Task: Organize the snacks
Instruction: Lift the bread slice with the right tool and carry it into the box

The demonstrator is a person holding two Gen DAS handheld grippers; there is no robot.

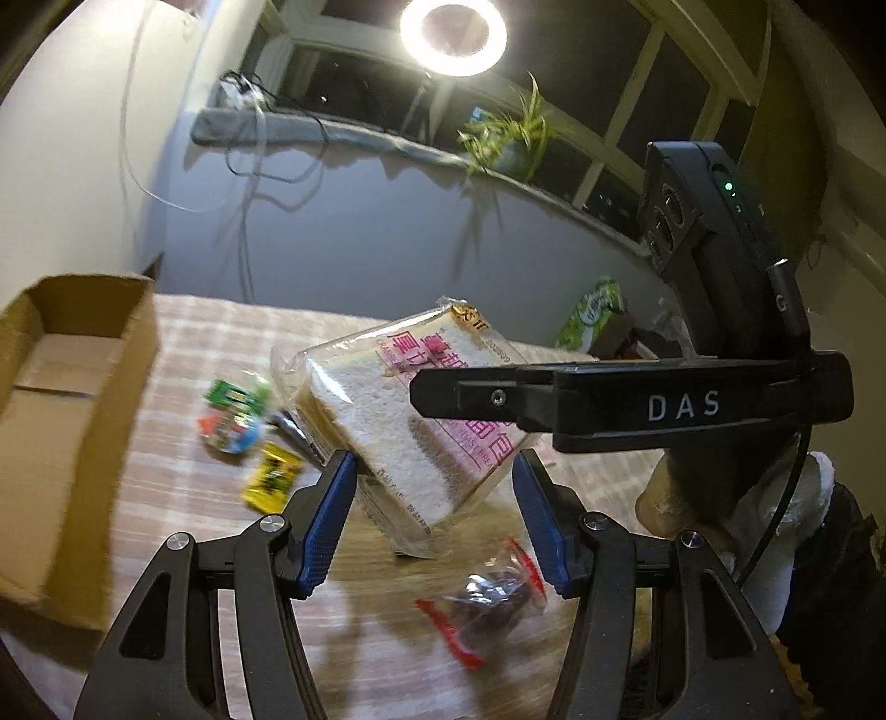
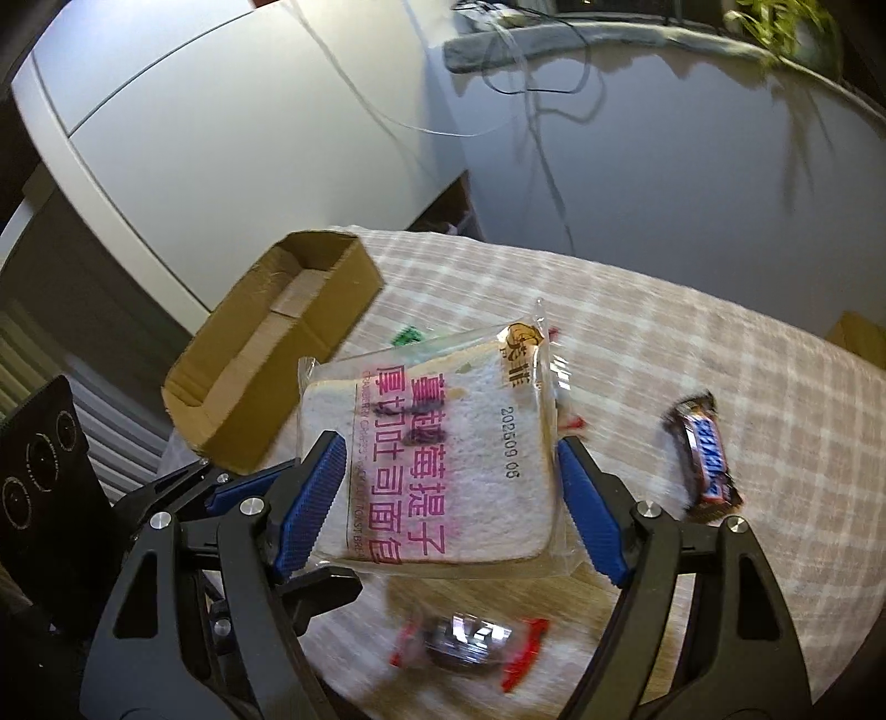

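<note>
Right wrist view: right gripper clamps the bread pack (sealed end pointing away, tilted) above the table; left gripper gapes

A ring light glares at top centre of the left wrist view, casting hard plant shadows on the wall. Fisheye bending curves the edges; lower tabletop snacks blur with motion.

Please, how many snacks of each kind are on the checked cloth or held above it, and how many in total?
toast bread pack: 1
chocolate bar: 1
red-ended clear packet: 1
small colourful packets: 3 (green, red-blue, yellow)
Total: 6
</note>
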